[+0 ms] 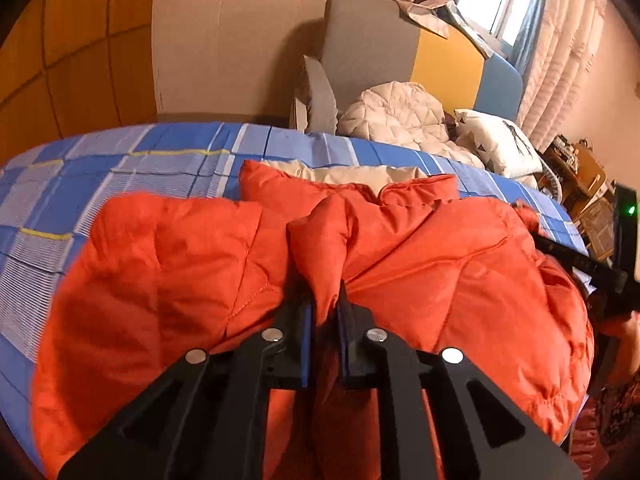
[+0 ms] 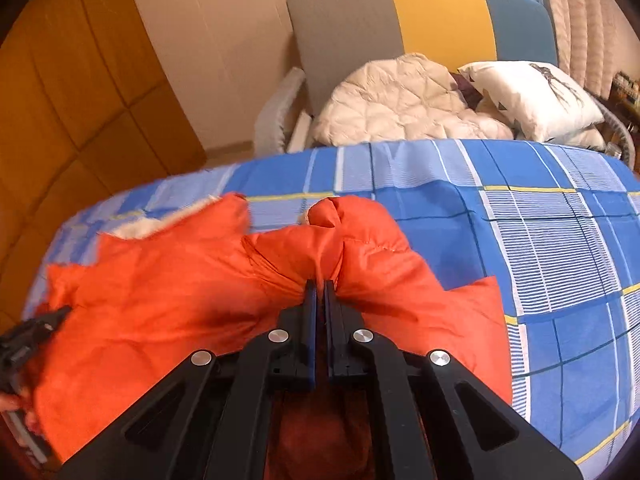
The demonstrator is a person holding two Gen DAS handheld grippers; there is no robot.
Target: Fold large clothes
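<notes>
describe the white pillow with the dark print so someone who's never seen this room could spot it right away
Find the bed with the blue plaid sheet, where both grippers pinch an orange puffer jacket. Past its far edge stands a grey, yellow and blue headboard. The white pillow lies below it, right of a cream quilted coat; unlike the coat, it is smooth, with dark triangles and a dark figure printed on it.

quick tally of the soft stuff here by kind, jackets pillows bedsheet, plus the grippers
Puffy jackets: 2, the orange jacket both grippers pinch, and the cream jacket on the chair
Pillows: 1, the white pillow
Bedsheets: 1, the blue plaid bedsheet
Grippers: 2, the left gripper and the right gripper
Total: 6
</notes>
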